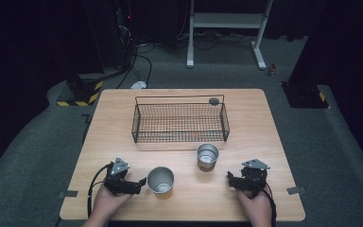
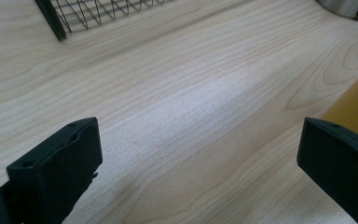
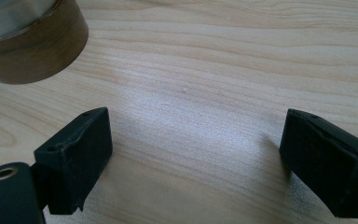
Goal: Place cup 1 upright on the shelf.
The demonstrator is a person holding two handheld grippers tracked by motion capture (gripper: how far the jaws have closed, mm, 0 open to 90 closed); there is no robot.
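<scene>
Presently both jaws gape empty; left gripper [image 1: 141, 181] should straddle the nearer steel cup [image 1: 160, 180] squarely; right gripper [image 1: 230, 178] clear.

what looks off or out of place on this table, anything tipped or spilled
Nothing stands out. Both metal cups, one by the left gripper at and one nearer the basket, stand upright with no spill seen. The wire basket sits square on the table. The right gripper holds nothing, jaws apart.
</scene>
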